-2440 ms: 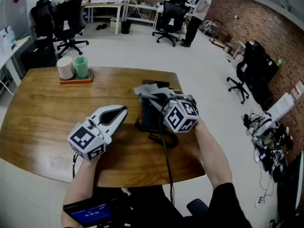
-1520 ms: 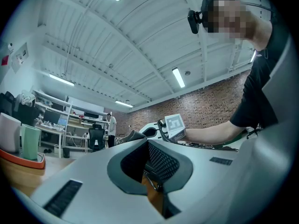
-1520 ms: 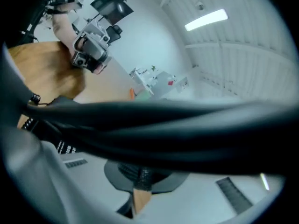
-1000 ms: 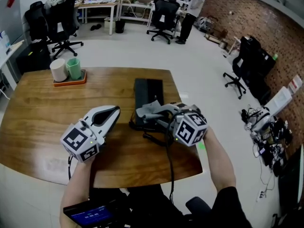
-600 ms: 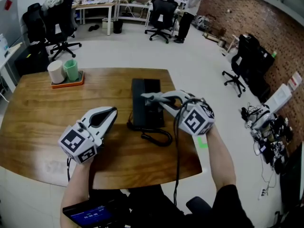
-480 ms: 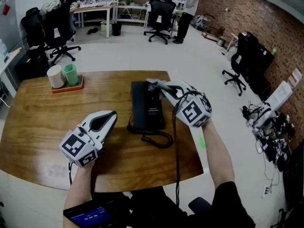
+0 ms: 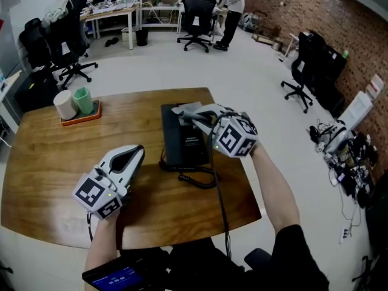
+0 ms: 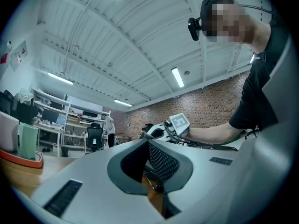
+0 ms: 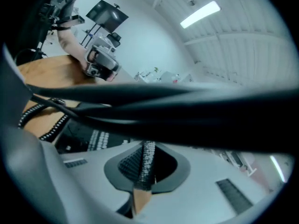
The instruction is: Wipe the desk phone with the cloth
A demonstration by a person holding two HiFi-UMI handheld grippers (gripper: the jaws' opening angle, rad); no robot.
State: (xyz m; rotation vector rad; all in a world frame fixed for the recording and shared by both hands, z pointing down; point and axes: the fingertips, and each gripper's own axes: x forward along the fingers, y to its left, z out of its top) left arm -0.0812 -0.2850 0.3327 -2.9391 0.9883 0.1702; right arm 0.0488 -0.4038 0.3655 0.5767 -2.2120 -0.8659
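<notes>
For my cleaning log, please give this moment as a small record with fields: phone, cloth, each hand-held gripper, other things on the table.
phone: black, lying on the wooden table; cord coiled at its near end
cloth: grey, at the phone's far end
right hand-held gripper: shut on the cloth
left hand-held gripper: open, empty, left of the phone, not touching it
other: tray with two cups at the far left
</notes>
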